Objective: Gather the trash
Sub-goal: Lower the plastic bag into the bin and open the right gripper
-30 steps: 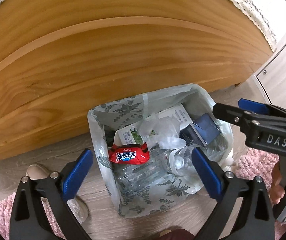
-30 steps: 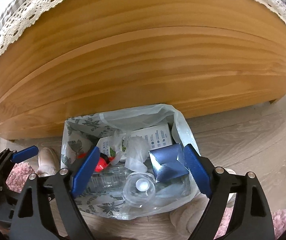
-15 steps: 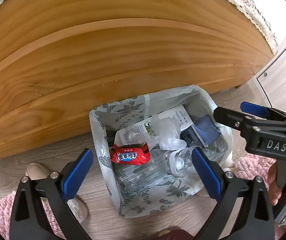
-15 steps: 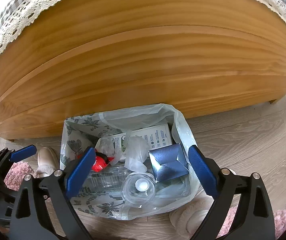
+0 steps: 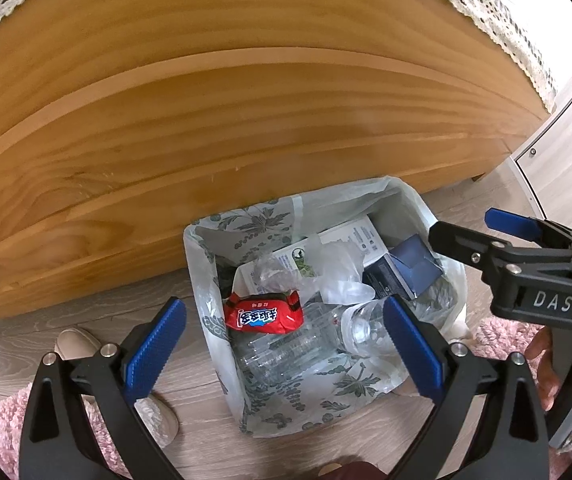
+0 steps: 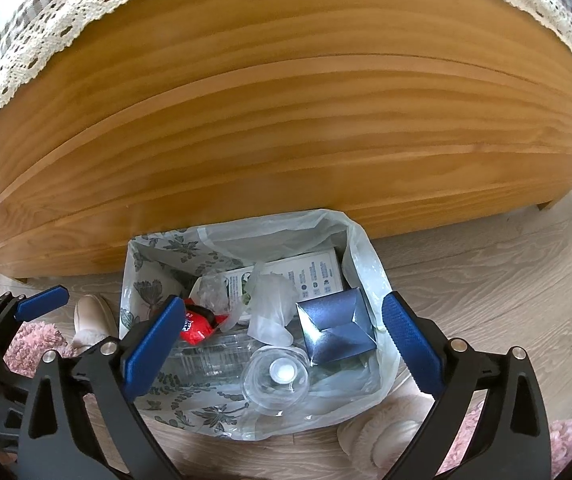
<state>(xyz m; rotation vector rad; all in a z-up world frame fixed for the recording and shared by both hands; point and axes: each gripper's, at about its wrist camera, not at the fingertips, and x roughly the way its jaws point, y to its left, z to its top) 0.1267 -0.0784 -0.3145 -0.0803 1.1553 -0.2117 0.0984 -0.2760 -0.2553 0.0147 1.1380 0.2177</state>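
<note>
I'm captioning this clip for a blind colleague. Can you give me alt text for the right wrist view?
An open, empty claw hovers over a lined trash bin on a wood floor beside a wooden bed frame. Inside lie a dark blue box, a clear bottle, a red wrapper and a white carton.

Wooden bed frame point(image 6: 286, 128) fills upper field; lace-edged cover point(image 6: 26, 40) hangs over its top edge. Pale wood-grain floor point(image 6: 486, 264) below. Pink shaggy rug point(image 5: 502, 332) at lower corners. Beige slipper point(image 6: 90, 320) on the floor beside the rug.
</note>
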